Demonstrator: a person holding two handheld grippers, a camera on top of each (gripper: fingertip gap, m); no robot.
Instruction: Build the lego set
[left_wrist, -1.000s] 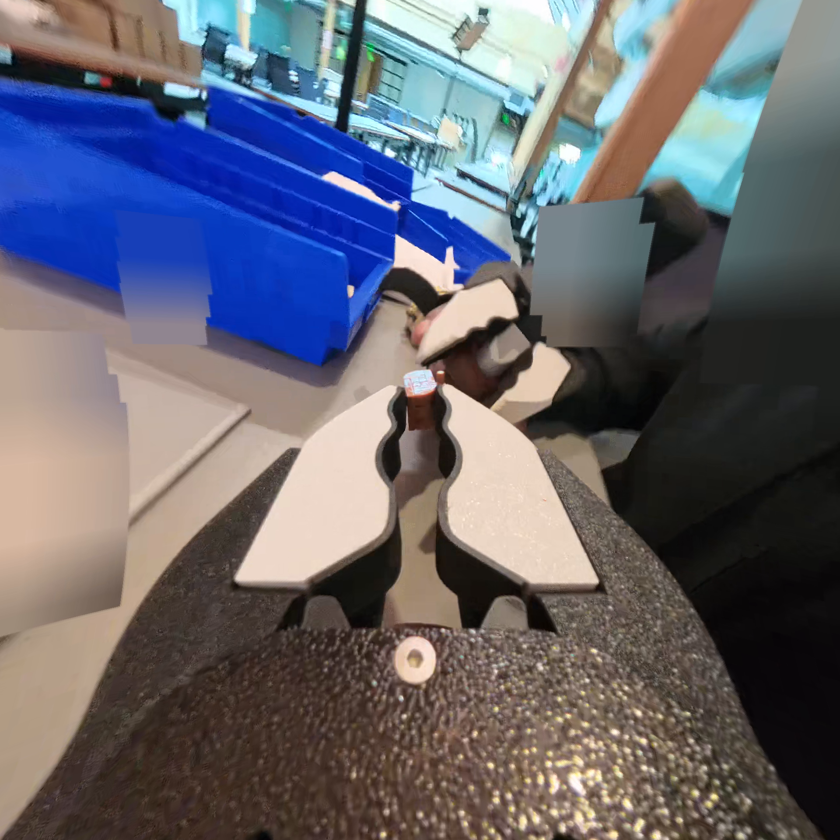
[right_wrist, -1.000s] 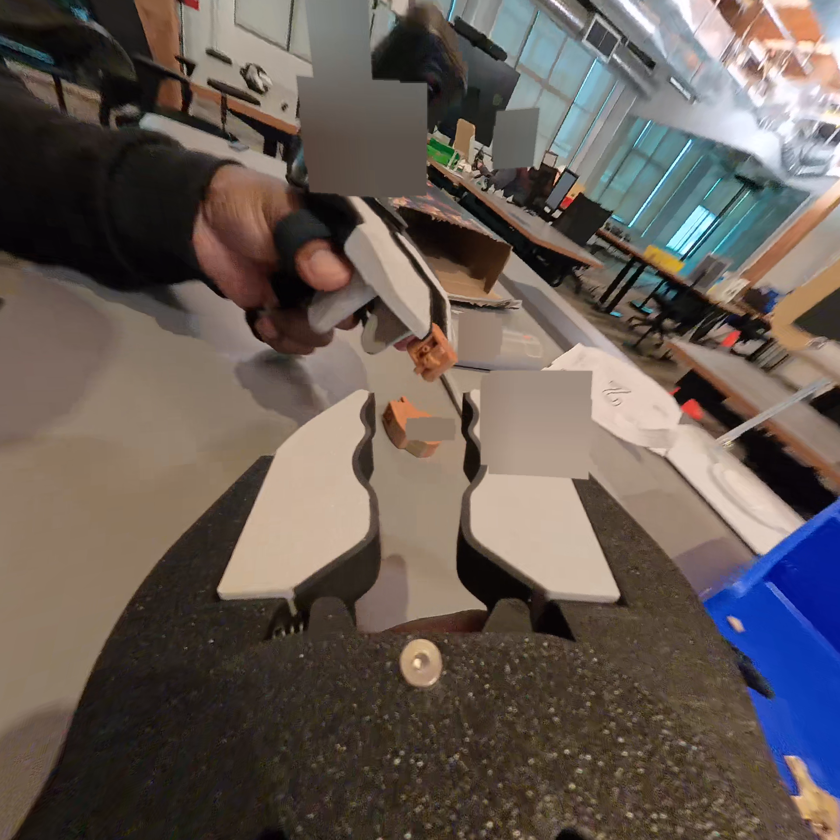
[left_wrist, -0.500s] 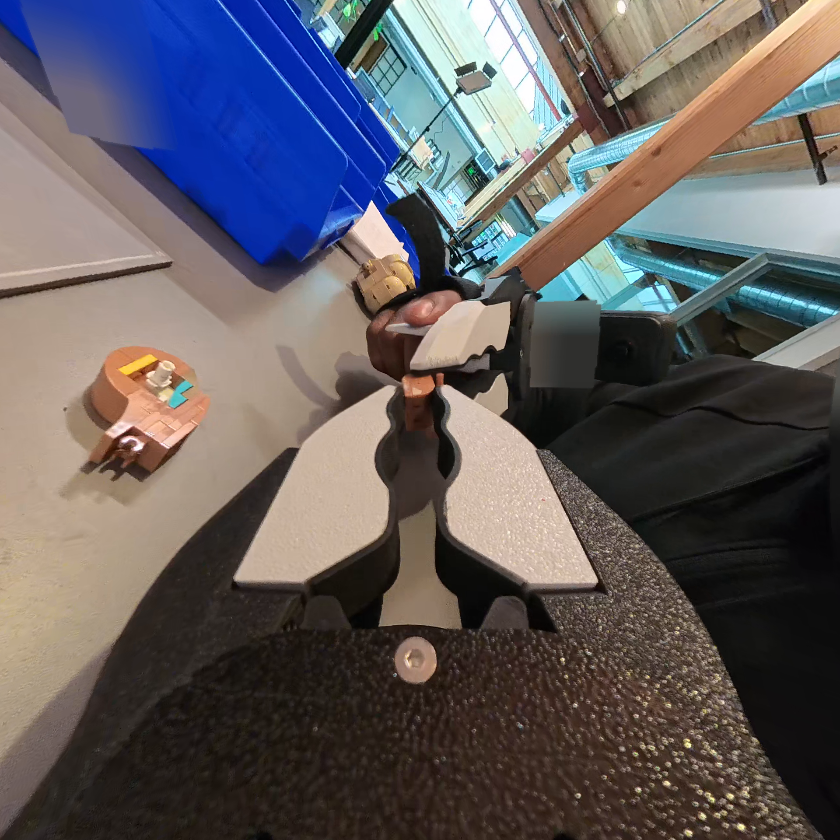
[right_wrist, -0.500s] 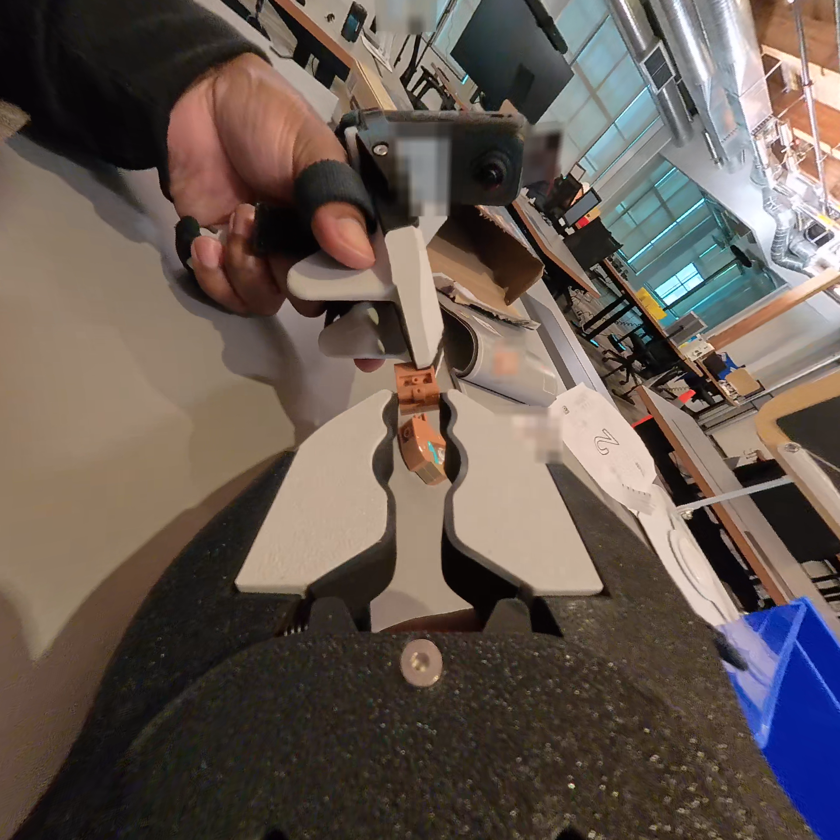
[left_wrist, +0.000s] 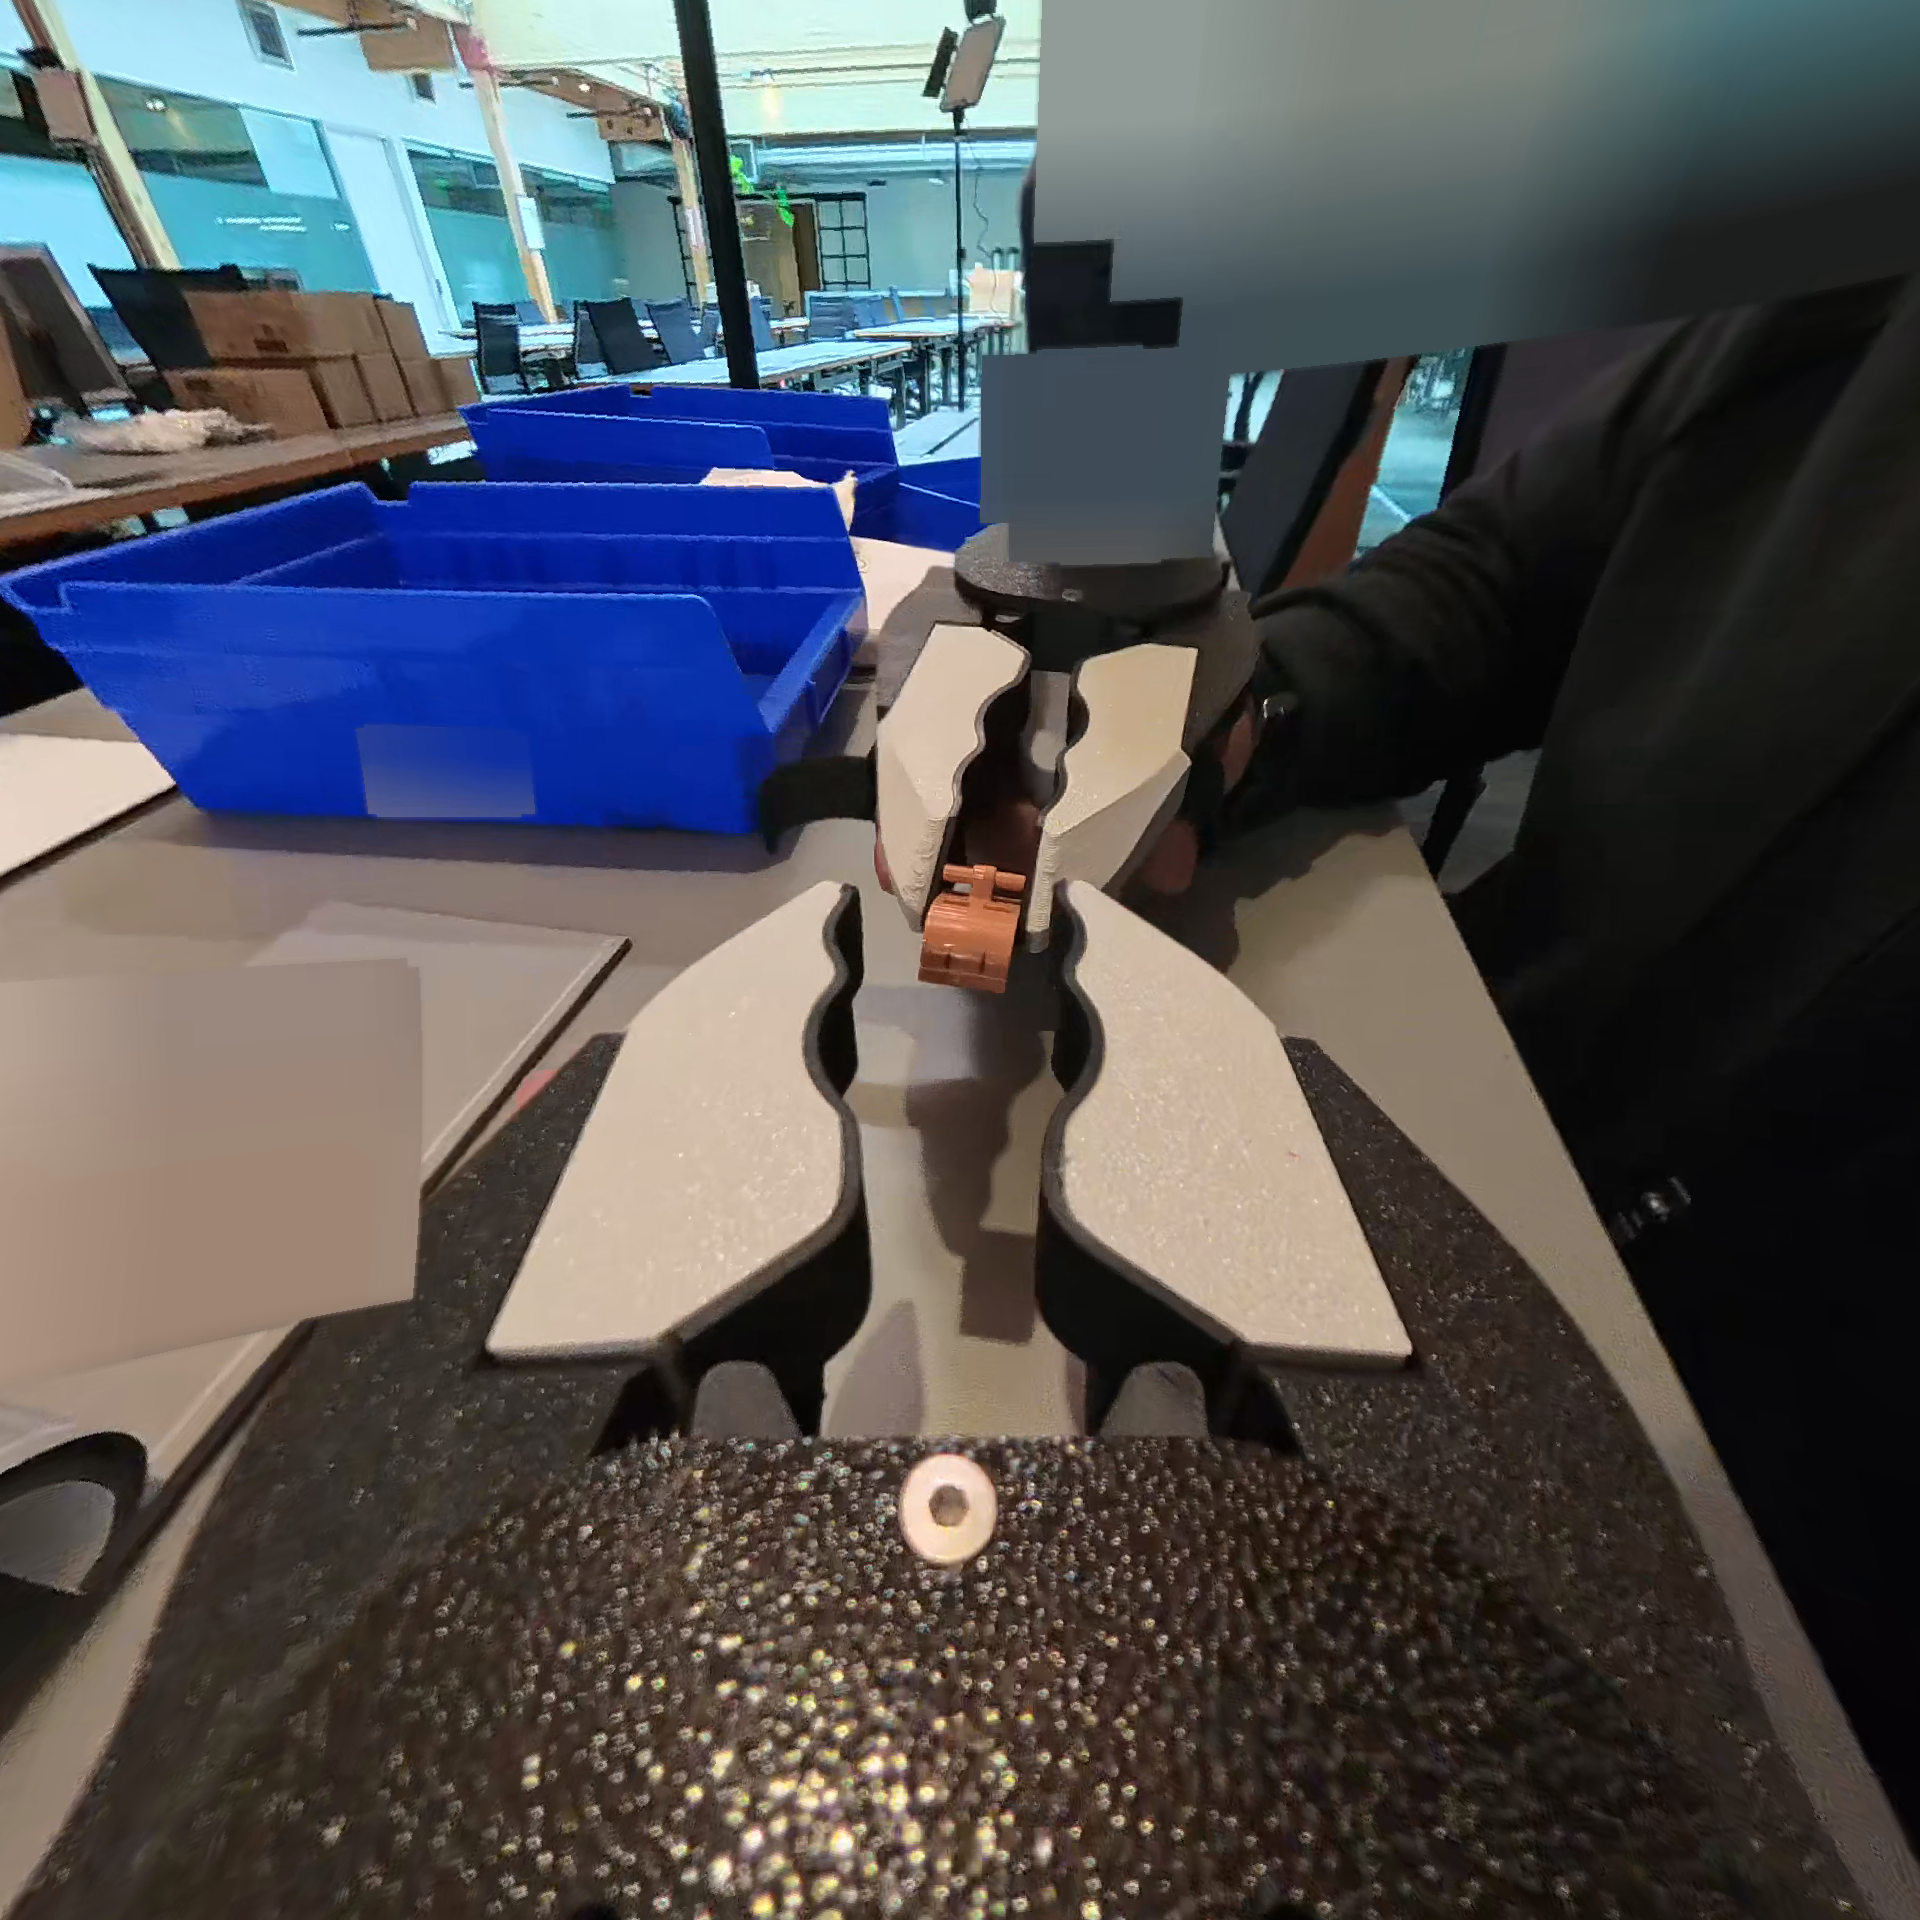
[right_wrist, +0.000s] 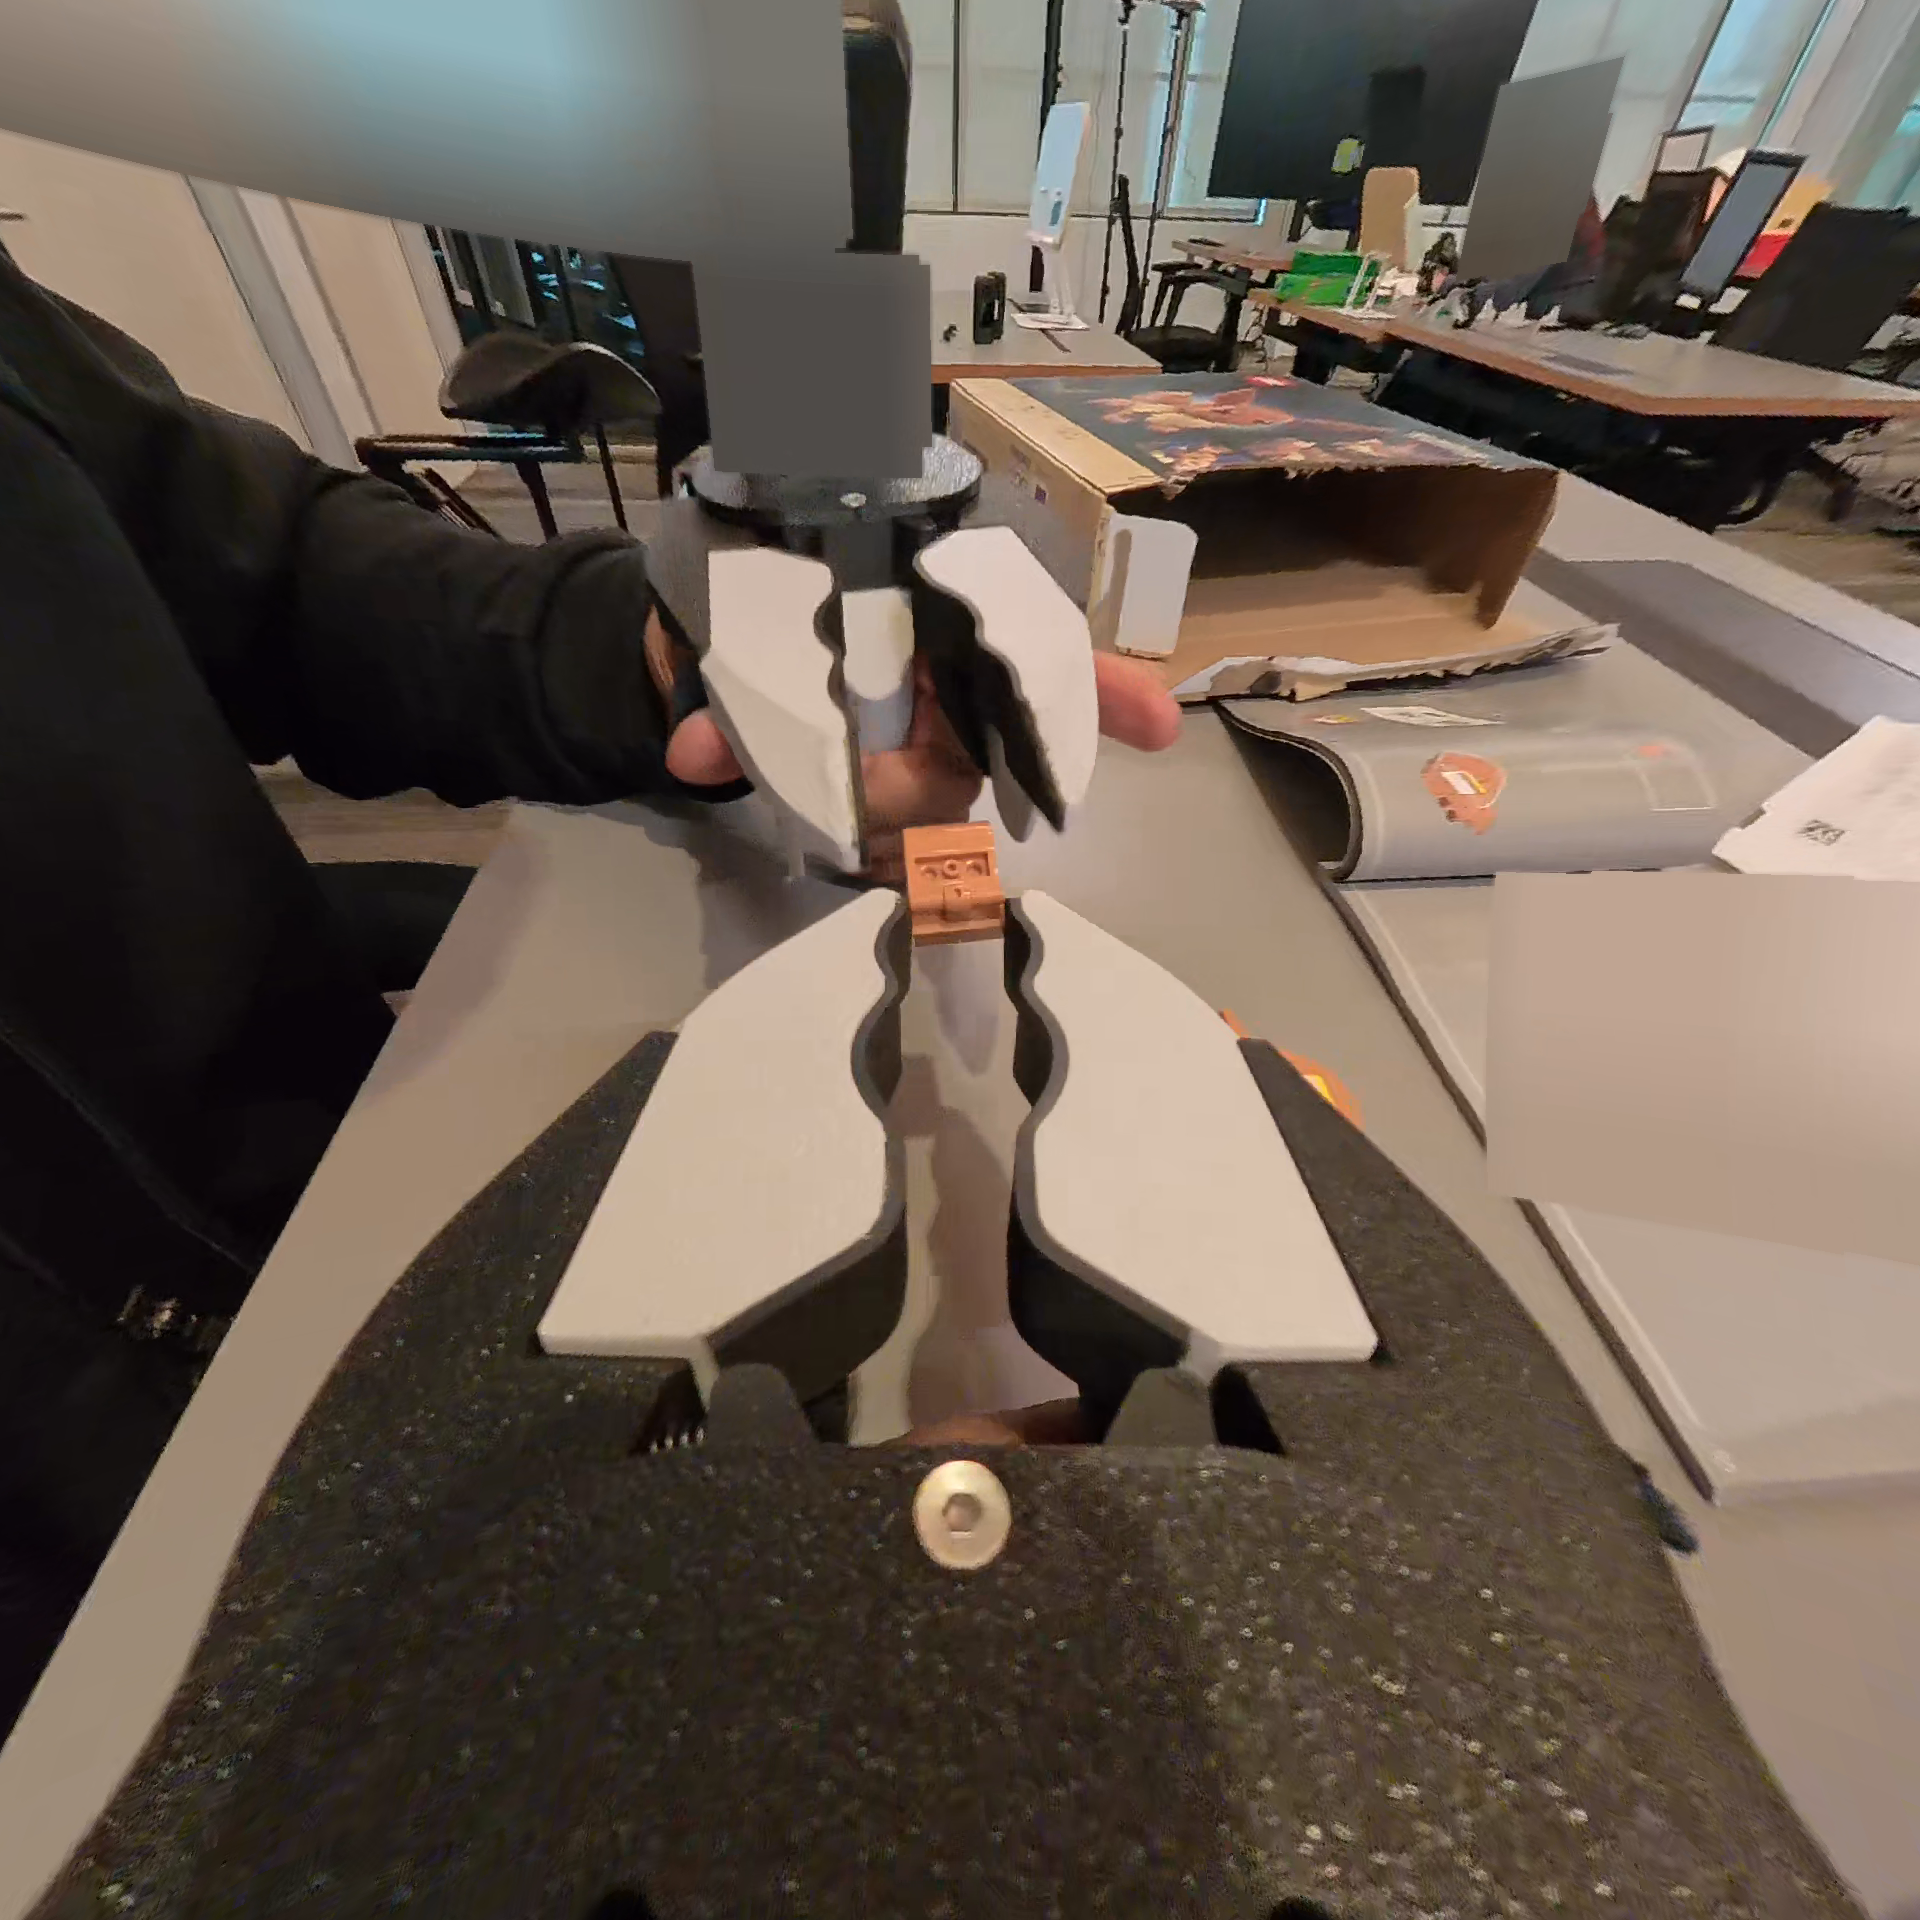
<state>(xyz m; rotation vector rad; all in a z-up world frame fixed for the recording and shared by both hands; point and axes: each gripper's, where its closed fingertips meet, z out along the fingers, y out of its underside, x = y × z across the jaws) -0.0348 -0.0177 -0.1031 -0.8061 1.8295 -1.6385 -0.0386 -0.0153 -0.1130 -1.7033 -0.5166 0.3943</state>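
- One grey surface (left_wrist: 260, 894) is seen, carrying everything.
- Three blue bins (left_wrist: 436, 665) are counted along its far edge.
- One torn cardboard box (right_wrist: 1299, 520) lies open at the far edge in the right wrist view.
- Two grippers face each other: the left gripper (left_wrist: 956, 914) has its jaws apart, holding nothing; the right gripper (right_wrist: 954, 914) has its jaws clamped on one small brown brick piece (right_wrist: 951, 883), raised above the surface between both grippers.

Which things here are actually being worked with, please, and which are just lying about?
In use: brown brick assembly, clamped by the right gripper; left gripper, open beside it.

Lying about: blue bins, torn cardboard box, grey booklet, loose paper.
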